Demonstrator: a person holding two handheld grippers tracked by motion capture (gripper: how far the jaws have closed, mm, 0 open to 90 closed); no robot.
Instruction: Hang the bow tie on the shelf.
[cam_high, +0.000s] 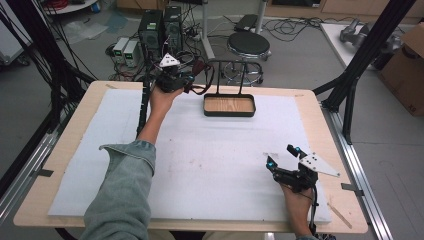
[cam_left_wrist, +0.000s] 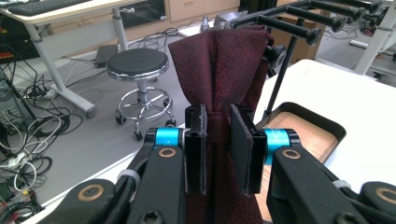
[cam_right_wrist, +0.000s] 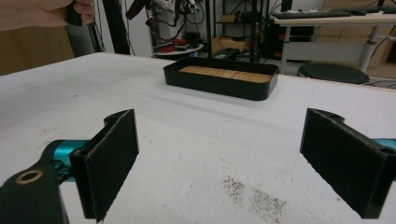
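The dark red cloth (cam_left_wrist: 219, 70) sits pinched between the two black jaws of the left gripper (cam_left_wrist: 218, 140) in the centre of the left gripper view, bunched into a narrow waist at the pads and fanning out above them, its top edge level with the black pegs of the rack (cam_left_wrist: 299, 23) at the upper right of that frame. In the high view the same gripper (cam_high: 192, 75) is held up at the far edge of the table, upper centre-left, just beside the rack's upright and the black tray with a wooden floor (cam_high: 229, 114) at its base. The step in hand looks like hanging the cloth on the rack. The next move probably calls for carrying the fabric over a peg and draping it before letting go. The right gripper (cam_high: 282, 159) rests at the lower right of the white table mat (cam_high: 210, 160), jaws wide apart with nothing between them.
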